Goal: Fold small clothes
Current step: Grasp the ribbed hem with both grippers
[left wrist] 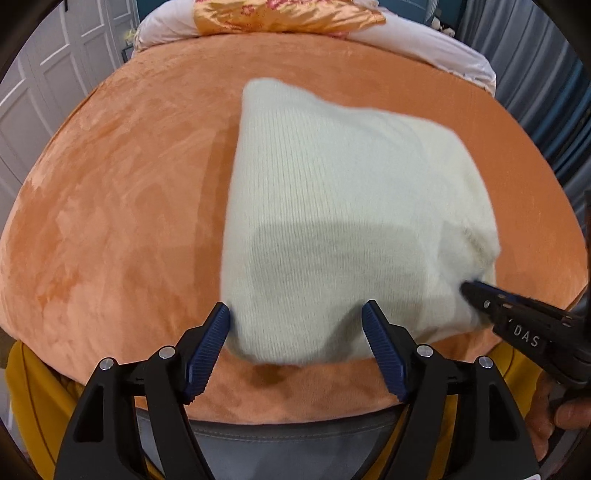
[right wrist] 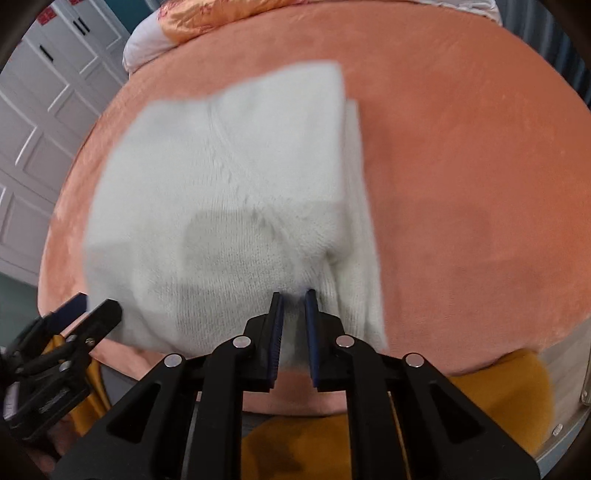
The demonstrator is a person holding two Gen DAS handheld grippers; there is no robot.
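A folded cream knit garment (left wrist: pixel 332 206) lies on an orange plush bed cover (left wrist: pixel 122 221); it also shows in the right wrist view (right wrist: pixel 236 177). My left gripper (left wrist: pixel 297 314) is open, its blue pads on either side of the garment's near left corner, not closed on it. My right gripper (right wrist: pixel 294 295) is nearly closed, pinching the garment's near right edge. The right gripper also shows in the left wrist view (left wrist: pixel 476 291) at the garment's right corner. The left gripper shows at the left of the right wrist view (right wrist: pixel 99 308).
A white pillow (left wrist: pixel 424 40) with an orange patterned cloth (left wrist: pixel 288 14) lies at the far end of the bed. White panelled wardrobe doors (right wrist: pixel 40 110) stand to the left. The person's yellow clothing (right wrist: pixel 498 387) is at the bed's near edge.
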